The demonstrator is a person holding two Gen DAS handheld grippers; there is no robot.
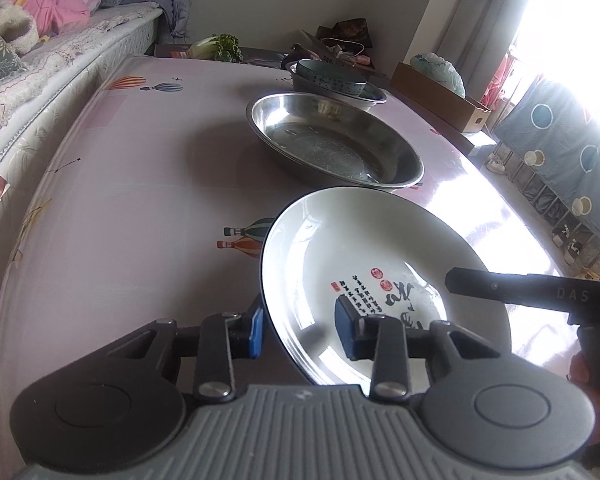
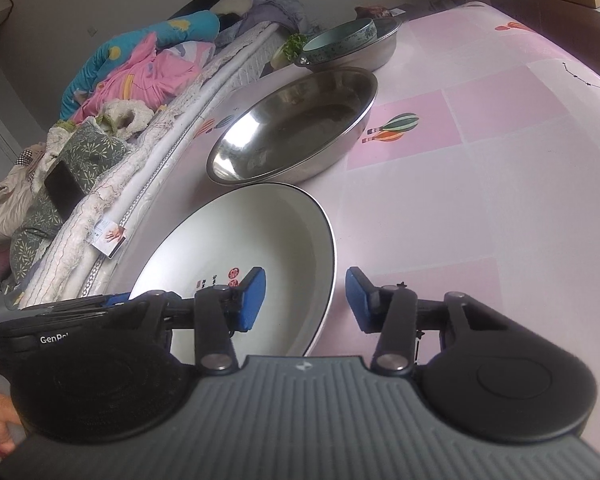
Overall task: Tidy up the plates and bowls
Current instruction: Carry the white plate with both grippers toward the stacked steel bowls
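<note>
In the left wrist view, the left gripper [image 1: 300,326] is seen spread apart, its 2 blue pads [image 1: 255,330] straddling the near-left rim of the white plate [image 1: 364,248] without closing on it; the plate lies on the pink tablecloth [image 1: 140,168]; beyond it a steel basin [image 1: 332,140] is seen, and farther still a green bowl [image 1: 330,80] nested in a second steel basin [image 1: 374,98].

In the right wrist view, the right gripper [image 2: 306,300] is likewise held released, the plate's [image 2: 236,232] right rim lying between its fingers [image 2: 358,298], ungrasped; the basin [image 2: 296,124] is just beyond; bedding [image 2: 132,72] is piled at left.
</note>
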